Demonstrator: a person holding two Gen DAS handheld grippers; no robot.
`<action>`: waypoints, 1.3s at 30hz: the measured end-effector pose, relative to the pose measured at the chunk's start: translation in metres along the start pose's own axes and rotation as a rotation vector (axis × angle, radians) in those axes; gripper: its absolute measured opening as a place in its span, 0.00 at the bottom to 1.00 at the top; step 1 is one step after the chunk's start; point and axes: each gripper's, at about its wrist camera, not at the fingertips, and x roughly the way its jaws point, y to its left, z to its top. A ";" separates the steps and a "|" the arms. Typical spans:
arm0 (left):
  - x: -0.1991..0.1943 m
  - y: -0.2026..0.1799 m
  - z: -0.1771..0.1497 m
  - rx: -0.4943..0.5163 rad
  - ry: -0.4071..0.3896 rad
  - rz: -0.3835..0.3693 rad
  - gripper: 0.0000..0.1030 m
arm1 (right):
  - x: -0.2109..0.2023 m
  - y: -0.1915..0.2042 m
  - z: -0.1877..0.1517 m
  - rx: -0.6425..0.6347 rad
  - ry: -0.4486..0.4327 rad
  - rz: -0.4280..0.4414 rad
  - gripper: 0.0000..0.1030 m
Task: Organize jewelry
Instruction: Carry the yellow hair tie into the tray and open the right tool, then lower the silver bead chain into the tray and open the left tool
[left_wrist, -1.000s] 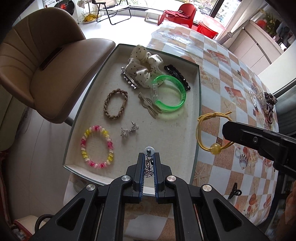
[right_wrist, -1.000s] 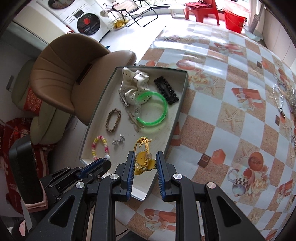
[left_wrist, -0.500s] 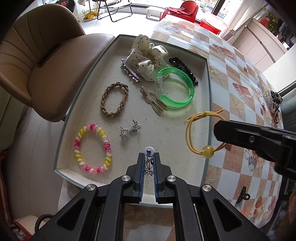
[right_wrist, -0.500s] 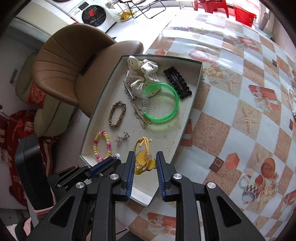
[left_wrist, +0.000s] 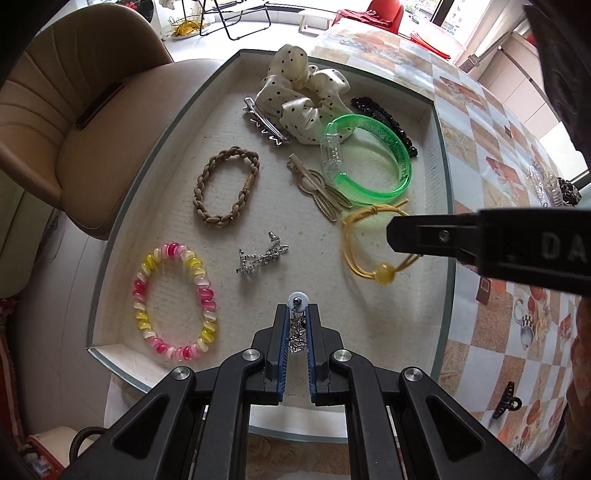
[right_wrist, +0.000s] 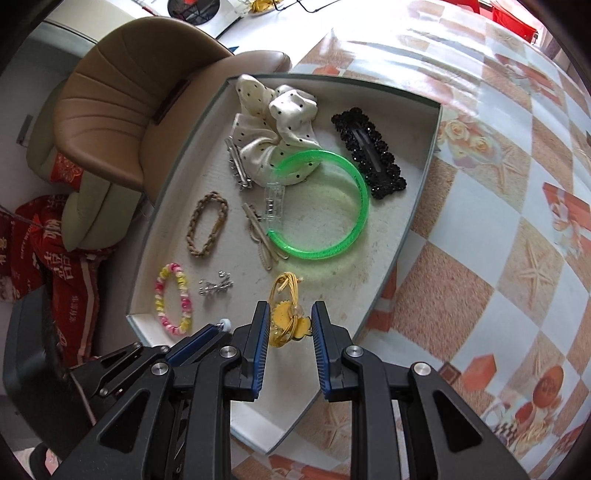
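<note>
Dangling limp and light over the tray (left_wrist: 441, 192), the earring (left_wrist: 296, 328) (left tool (left_wrist: 296, 314) clenched at six o'clock) and yellow cord bracelet (right_wrist: 286, 314), pinched by the right tool (right_wrist: 288, 325), need gentle bead-end grips.

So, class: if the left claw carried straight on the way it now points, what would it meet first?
Most likely the bare tray floor just beyond the left claw, which is shut on a silver earring. The pink and yellow bracelet lies off to one side and the loose silver earring further on. Depth is unclear.
</note>
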 end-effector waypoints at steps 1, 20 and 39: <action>0.001 0.000 0.000 0.000 0.000 0.002 0.11 | 0.003 0.000 0.001 0.000 0.005 -0.002 0.24; 0.006 -0.007 0.001 0.005 0.004 0.030 0.12 | 0.028 0.003 0.010 -0.002 0.059 -0.043 0.26; 0.010 -0.014 0.010 0.065 0.047 0.076 0.12 | -0.042 -0.018 -0.015 0.155 -0.039 -0.036 0.43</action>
